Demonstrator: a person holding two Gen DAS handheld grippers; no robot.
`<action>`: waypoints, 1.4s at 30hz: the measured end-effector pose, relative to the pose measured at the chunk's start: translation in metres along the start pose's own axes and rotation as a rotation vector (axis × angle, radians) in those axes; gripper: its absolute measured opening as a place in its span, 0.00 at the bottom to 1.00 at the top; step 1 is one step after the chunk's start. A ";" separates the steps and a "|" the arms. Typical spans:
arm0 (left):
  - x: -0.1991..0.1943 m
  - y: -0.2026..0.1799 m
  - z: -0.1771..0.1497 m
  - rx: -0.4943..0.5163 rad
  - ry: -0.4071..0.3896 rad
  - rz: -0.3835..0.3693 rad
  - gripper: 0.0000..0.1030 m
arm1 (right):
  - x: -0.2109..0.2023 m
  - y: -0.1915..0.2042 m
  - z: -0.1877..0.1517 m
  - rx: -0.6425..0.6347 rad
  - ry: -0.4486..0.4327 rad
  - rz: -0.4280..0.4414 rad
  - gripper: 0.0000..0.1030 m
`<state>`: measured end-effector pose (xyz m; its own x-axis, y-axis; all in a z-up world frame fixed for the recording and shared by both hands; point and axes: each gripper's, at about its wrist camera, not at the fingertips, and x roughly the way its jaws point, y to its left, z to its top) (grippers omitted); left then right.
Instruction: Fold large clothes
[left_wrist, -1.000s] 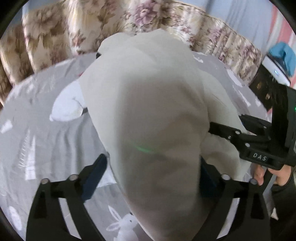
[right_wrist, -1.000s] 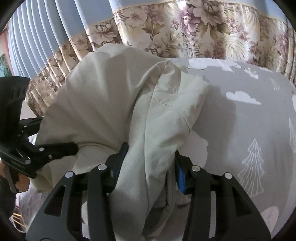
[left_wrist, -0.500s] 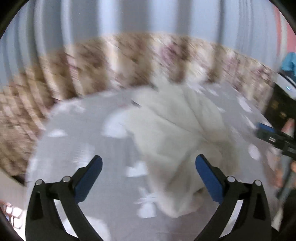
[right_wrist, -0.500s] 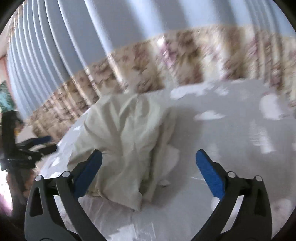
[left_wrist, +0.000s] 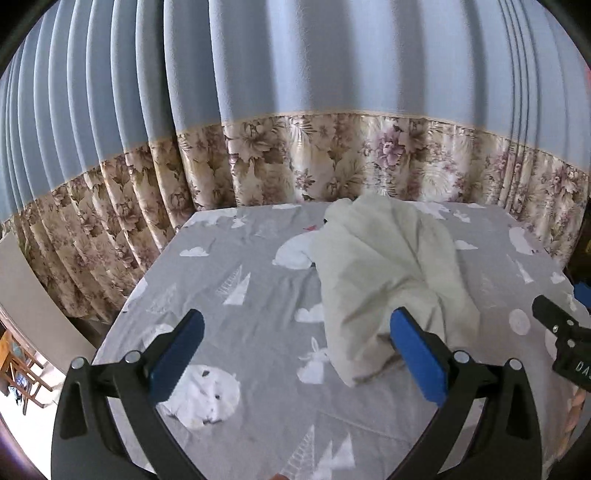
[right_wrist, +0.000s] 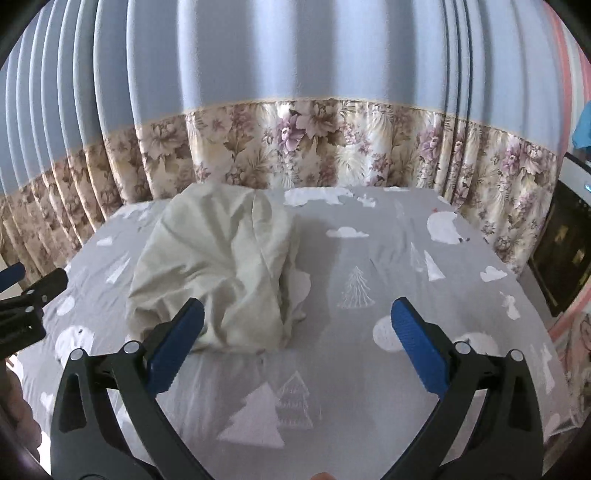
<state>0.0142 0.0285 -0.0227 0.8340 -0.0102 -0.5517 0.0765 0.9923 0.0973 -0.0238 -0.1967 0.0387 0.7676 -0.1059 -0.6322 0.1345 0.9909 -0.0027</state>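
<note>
Blue pads line both tools. The left gripper (left_wrist: 295, 349) stands spread wide with nothing between its pads. The right gripper (right_wrist: 297, 349) is equally wide and empty; its jaws have just been opening. The cream garment (right_wrist: 221, 266) lies in a crumpled heap on the grey printed bedsheet (right_wrist: 369, 369), ahead of both grippers. Behind the bed hangs a blue curtain with a floral border (left_wrist: 295, 166).

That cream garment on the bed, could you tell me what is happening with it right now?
A person is folding it with a handheld tool in each hand. The cream garment lies in a rumpled heap on the grey patterned bedsheet, touched by nothing. The left tool is open and empty; the right tool has just been opening and holds nothing either. The fold looks unfinished.
</note>
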 end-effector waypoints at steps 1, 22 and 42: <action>-0.002 -0.004 0.000 0.004 -0.004 0.006 0.98 | -0.008 0.002 -0.002 0.002 -0.014 0.000 0.97; -0.060 -0.012 -0.004 -0.051 -0.010 -0.080 0.98 | -0.080 0.017 -0.001 0.018 -0.101 -0.009 0.97; -0.065 -0.016 -0.009 -0.062 -0.015 -0.037 0.98 | -0.076 0.016 -0.005 0.006 -0.098 -0.070 0.97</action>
<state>-0.0462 0.0139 0.0038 0.8391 -0.0484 -0.5418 0.0740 0.9969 0.0256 -0.0835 -0.1718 0.0829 0.8135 -0.1827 -0.5521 0.1933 0.9803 -0.0396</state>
